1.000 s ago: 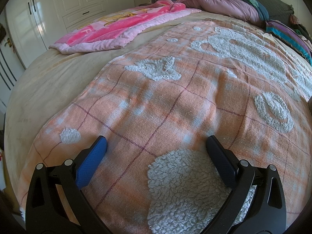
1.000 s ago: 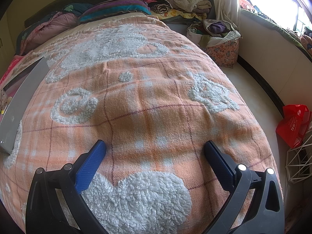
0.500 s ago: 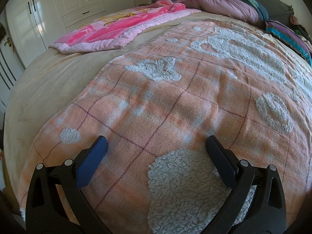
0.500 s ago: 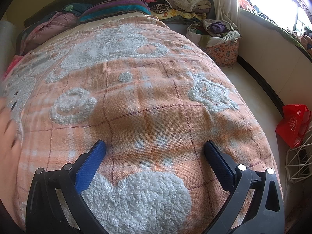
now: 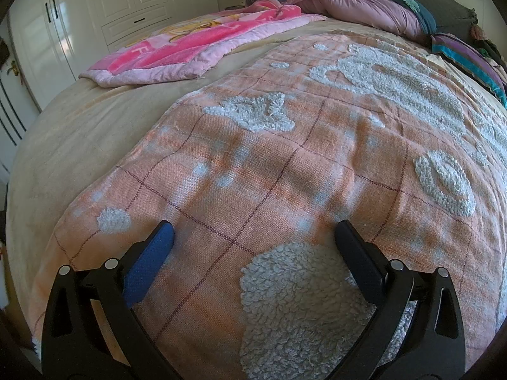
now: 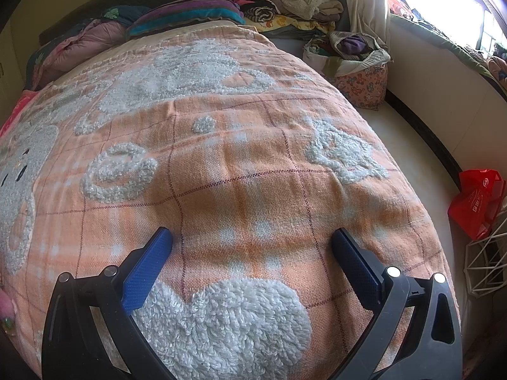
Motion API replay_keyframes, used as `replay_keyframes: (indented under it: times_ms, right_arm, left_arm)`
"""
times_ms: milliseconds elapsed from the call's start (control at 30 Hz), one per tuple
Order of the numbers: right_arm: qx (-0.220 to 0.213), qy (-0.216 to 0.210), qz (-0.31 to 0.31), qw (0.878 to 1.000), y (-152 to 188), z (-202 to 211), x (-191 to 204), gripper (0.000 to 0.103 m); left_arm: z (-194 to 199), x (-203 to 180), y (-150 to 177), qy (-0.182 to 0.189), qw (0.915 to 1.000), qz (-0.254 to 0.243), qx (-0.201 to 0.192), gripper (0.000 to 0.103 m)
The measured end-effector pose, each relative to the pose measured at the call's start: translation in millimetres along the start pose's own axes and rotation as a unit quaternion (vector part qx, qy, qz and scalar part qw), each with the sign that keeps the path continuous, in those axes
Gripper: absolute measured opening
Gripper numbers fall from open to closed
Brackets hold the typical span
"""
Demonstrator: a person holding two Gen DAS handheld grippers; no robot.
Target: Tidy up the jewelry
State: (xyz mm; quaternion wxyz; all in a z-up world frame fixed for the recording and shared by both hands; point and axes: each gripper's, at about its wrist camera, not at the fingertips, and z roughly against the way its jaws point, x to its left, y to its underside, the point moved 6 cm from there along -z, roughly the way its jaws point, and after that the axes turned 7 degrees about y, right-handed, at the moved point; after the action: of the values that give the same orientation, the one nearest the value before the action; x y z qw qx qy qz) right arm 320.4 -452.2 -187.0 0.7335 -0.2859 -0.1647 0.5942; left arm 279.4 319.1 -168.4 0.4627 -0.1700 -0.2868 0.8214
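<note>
No jewelry shows in either view. My left gripper [image 5: 255, 231] hangs open over an orange checked bedspread [image 5: 285, 171] with fluffy white patches, nothing between its fingers. My right gripper [image 6: 252, 236] is open too, above the same bedspread [image 6: 240, 171], close to a white heart-shaped patch [image 6: 231, 323]. A fingertip with a painted nail [image 6: 7, 312] sits at the left edge of the right wrist view.
A pink blanket [image 5: 190, 47] and rolled quilts [image 5: 364, 6] lie at the far side of the bed, with white wardrobes [image 5: 95, 9] behind. Right of the bed are a floral fabric basket [image 6: 355, 69], a red bag [image 6: 478, 202] and a white wire frame [image 6: 488, 262].
In the right wrist view a grey flat object at the left edge left the view, a blurred hand passed there, and now only a fingertip shows. Both grippers stayed put.
</note>
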Motion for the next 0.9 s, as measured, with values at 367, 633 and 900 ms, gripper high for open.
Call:
replay_keyframes:
  times_ms: [367, 633, 900]
  right_arm:
    - [0.000, 0.001, 0.000, 1.000, -1.0, -1.0, 0.3, 0.099]
    - [0.000, 0.000, 0.000, 1.000, -0.6, -1.1, 0.4, 0.099]
    - [0.000, 0.000, 0.000, 1.000, -1.0, 0.1, 0.7, 0.099]
  left_arm:
    - [0.0, 0.0, 0.0, 0.000, 1.0000, 0.000, 0.000, 0.095]
    - [-2.4, 0.9, 2.2, 0.010, 0.9999, 0.007, 0.001, 0.095]
    - [-2.8, 2.3, 1.8, 0.017, 0.9998, 0.012, 0.002, 0.095]
